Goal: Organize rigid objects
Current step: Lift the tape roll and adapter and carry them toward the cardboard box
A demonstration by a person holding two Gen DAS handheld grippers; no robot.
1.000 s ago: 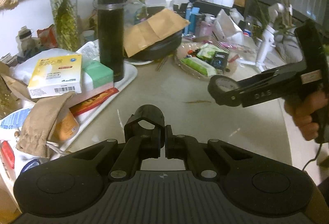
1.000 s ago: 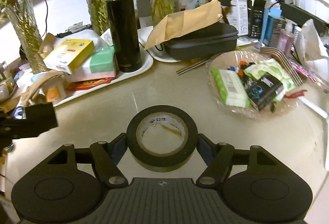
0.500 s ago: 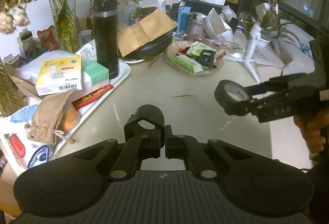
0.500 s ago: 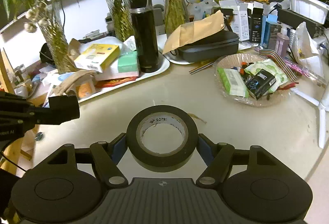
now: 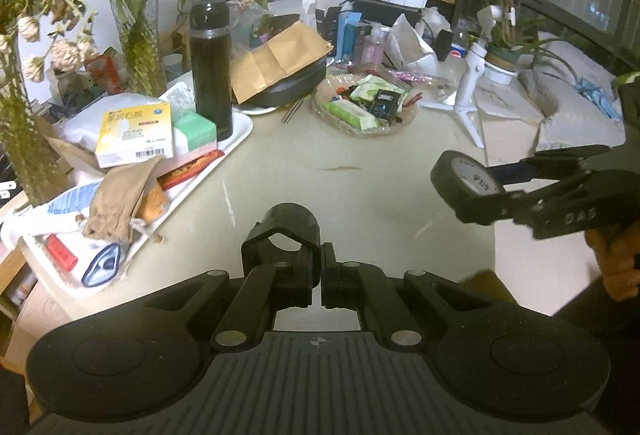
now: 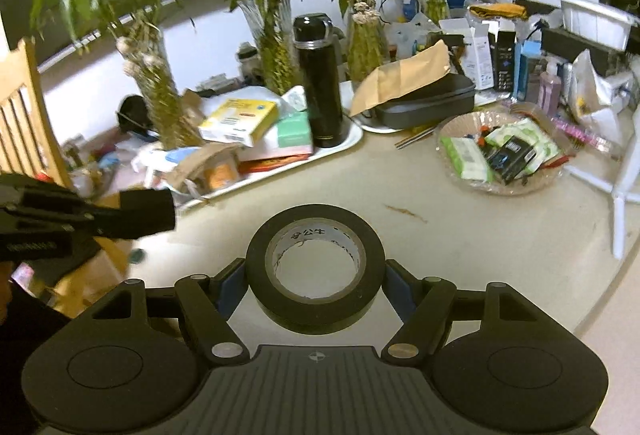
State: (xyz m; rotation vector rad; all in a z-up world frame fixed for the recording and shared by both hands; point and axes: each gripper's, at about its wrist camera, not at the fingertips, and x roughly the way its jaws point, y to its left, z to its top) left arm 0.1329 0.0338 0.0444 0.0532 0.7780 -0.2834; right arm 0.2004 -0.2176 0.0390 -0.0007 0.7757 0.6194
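Observation:
My right gripper (image 6: 316,275) is shut on a black roll of tape (image 6: 316,267) and holds it in the air above the beige table (image 6: 460,247). The roll (image 5: 466,183) and the right gripper (image 5: 560,203) also show at the right of the left wrist view. My left gripper (image 5: 318,267) is shut on a small black ring-shaped holder (image 5: 286,231), held above the table's near edge. It shows at the left of the right wrist view (image 6: 132,213).
A white tray (image 5: 236,139) at the left holds a black flask (image 5: 210,67), boxes and a cloth pouch. A plastic bowl of packets (image 5: 364,107), a black case under a brown envelope (image 5: 280,55), plant vases and a white tripod (image 5: 468,91) stand further back.
Both grippers have pulled back and up from the table, so more of the room shows. The right gripper with the tape has dropped lower in the left wrist view.

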